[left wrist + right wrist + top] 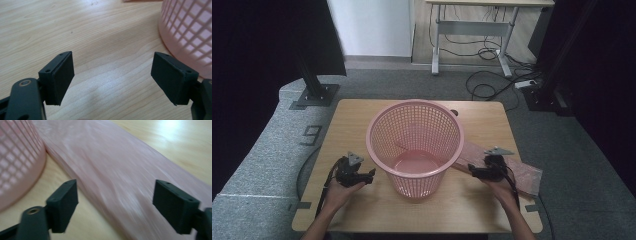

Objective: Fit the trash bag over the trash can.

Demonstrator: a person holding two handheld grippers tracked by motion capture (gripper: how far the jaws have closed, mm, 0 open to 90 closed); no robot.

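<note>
A pink mesh basket (414,145) stands upright in the middle of the wooden table (357,112). Left of its base my left gripper (371,174) stands open over bare wood, jaws wide apart in the left gripper view (112,77), the basket wall (190,32) at the right. A folded pink plastic bag (512,170) lies flat on the table to the right of the basket. My right gripper (472,170) is open just above that bag (120,175), nothing between its pads, with the basket's side (17,162) at the left.
The table's front edge is close to both hands. Grey carpet surrounds the table, with a black stand foot (314,95) at the back left. A desk frame and loose cables (487,75) lie on the floor behind.
</note>
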